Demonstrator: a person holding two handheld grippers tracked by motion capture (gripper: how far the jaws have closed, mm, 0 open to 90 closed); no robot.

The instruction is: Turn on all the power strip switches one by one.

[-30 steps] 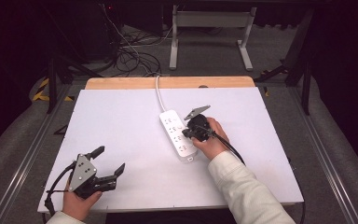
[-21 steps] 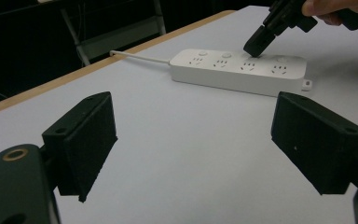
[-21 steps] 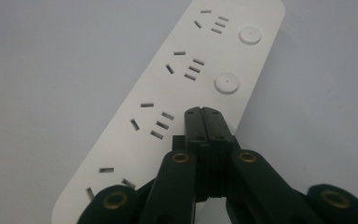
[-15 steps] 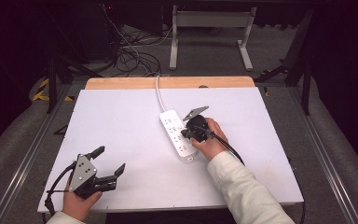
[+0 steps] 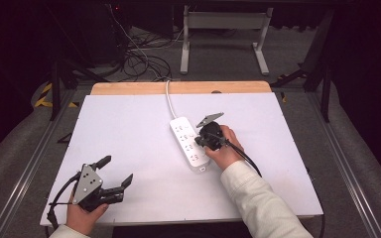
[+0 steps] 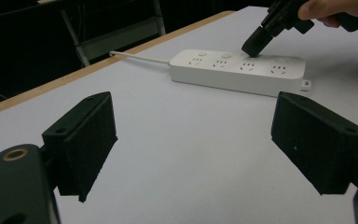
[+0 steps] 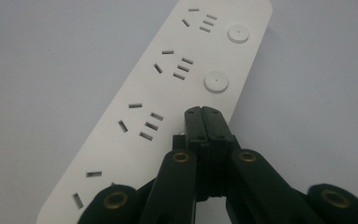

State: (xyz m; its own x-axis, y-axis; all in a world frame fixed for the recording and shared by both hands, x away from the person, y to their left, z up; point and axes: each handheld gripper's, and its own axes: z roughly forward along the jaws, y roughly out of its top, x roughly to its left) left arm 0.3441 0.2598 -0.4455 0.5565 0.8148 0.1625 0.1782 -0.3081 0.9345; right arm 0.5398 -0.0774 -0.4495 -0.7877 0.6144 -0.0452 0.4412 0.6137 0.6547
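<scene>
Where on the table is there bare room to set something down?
Free: the wide patch between the left gripper and the power strip, and the table's right part. Crowded: the middle, where the shut right gripper meets the strip.

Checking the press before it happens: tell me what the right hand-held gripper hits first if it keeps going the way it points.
Most likely the white power strip: the shut right hand-held gripper points down at its button row, seemingly over the third button; contact unclear.

Dark room, grey floor [image 5: 297, 64], white table [image 5: 129, 129], metal stand [image 5: 223, 22] behind, cables [image 5: 139, 54]
</scene>
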